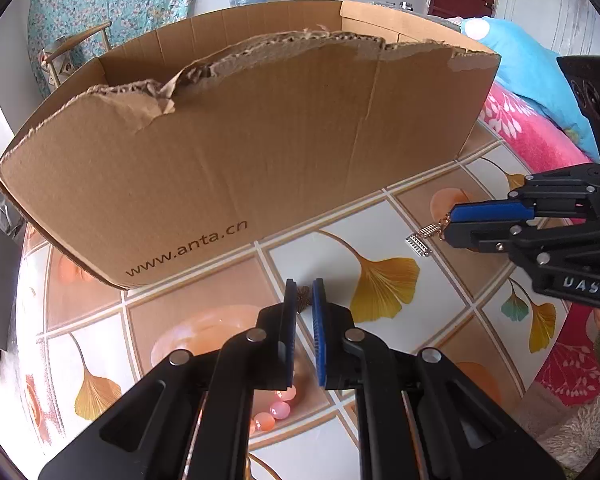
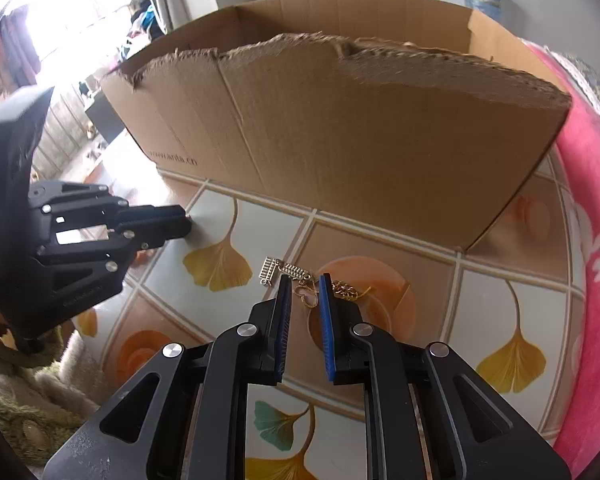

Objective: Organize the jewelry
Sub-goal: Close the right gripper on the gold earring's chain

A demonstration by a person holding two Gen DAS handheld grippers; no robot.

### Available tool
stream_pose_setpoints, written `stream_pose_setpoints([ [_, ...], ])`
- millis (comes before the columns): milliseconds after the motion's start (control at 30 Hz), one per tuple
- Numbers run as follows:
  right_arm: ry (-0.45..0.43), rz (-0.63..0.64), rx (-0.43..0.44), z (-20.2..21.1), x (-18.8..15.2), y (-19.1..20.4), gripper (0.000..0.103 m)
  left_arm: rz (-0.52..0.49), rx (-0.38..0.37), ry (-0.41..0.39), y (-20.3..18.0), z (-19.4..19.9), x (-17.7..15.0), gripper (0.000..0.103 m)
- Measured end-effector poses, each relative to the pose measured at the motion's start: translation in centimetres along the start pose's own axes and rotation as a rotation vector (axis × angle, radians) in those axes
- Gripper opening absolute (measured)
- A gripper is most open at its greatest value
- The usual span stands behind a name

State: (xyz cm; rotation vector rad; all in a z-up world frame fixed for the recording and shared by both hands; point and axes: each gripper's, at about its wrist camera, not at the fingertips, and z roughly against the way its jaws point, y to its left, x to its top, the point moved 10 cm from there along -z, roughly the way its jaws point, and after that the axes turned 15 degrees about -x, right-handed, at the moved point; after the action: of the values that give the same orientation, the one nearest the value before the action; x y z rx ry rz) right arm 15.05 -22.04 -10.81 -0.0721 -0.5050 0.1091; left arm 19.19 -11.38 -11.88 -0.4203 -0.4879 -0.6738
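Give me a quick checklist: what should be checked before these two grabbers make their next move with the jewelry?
1. Right gripper pinches the gold chain: ok.
2. Silver pendant hangs clear of the table: cannot tell.
3. Left gripper is shut: ok; what it holds: cannot tell.
4. Cardboard box is open on top: ok.
5. The two grippers are apart from each other: ok.

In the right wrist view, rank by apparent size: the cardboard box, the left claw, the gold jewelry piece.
1. cardboard box, by far the largest.
2. left claw with its black body; it sits near the lens, so it looks inflated.
3. gold jewelry piece on the tablecloth, smallest.
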Motion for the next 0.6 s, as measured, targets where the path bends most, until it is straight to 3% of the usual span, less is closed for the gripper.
stream_pose_setpoints([
  [500,-0.013,0.060,-0.118,-0.4,-0.1,1.2,0.015,0.000,0.000,0.000,0.0,0.0,0.0,0.008],
  [600,-0.010,0.049,-0.126,-0.3,-0.2,1.1,0.020,-0.001,0.000,0.000,0.0,0.0,0.0,0.008],
])
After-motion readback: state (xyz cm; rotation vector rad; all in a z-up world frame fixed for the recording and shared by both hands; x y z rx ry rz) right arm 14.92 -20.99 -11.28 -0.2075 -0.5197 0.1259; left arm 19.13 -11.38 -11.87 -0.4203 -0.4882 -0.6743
